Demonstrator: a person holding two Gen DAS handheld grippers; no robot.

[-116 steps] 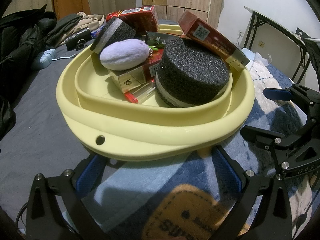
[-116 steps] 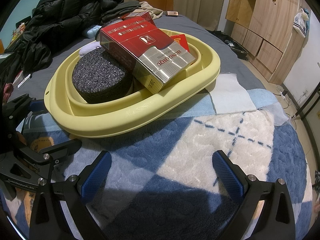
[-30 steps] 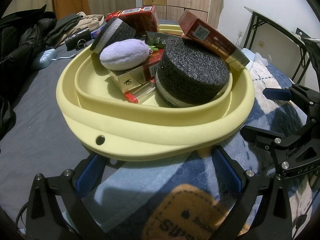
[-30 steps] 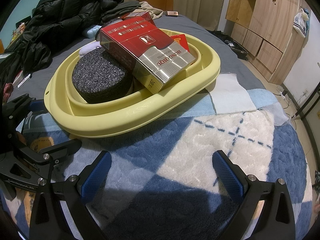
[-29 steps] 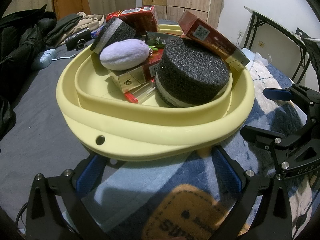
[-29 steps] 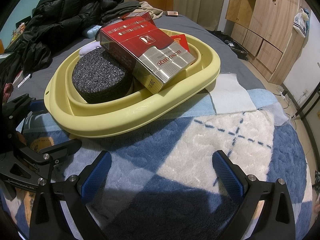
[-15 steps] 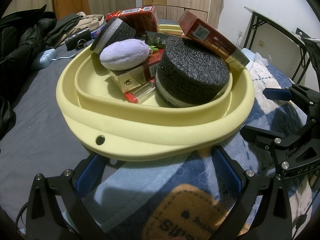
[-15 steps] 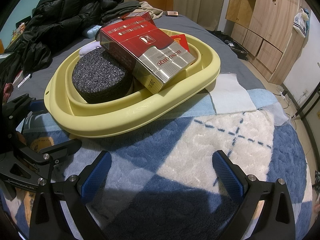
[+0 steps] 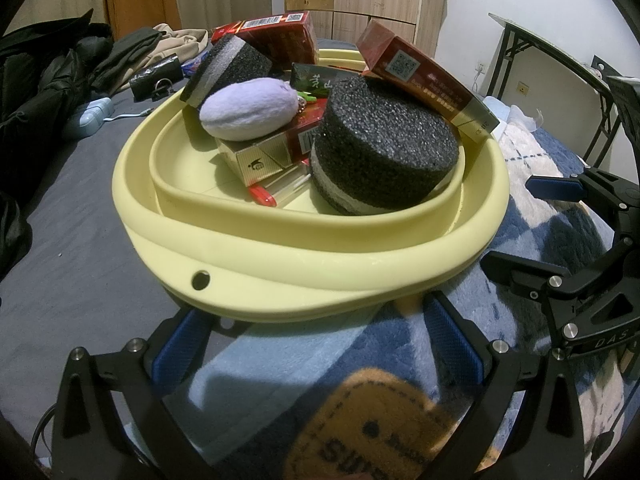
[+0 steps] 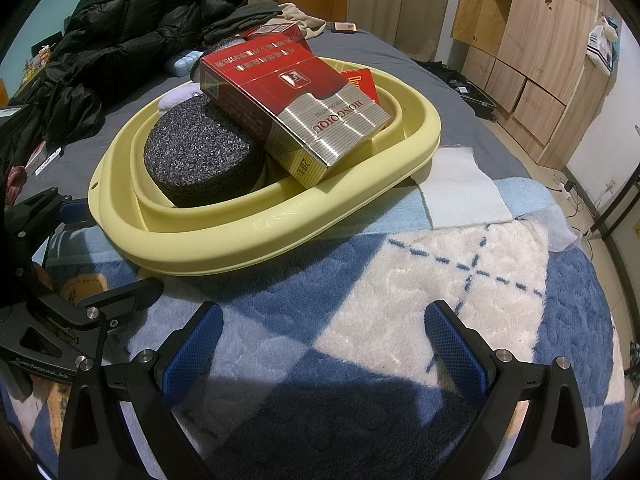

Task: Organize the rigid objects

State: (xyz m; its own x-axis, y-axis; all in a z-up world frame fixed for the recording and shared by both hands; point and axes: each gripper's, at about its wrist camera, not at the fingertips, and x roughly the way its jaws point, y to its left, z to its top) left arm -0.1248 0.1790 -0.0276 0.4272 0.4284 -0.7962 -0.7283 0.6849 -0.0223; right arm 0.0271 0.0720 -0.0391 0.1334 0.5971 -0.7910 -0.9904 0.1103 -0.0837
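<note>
lilac pouch [image 9: 250, 109] clear left, hidden right

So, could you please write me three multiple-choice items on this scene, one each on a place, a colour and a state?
1. Where does the big red carton rest?
A. on the blanket
B. across the round black sponge and the basin's rim
C. on the floor

2. What colour is the basin?
A. pale yellow
B. green
C. white

3. How do the fingers of the left gripper and right gripper stand?
A. both shut on boxes
B. one shut
C. both open and empty

Answers: 1 B, it lies tilted there; 2 A, rim and walls are yellow; 3 C, blue pads are spread with only blanket between.
</note>
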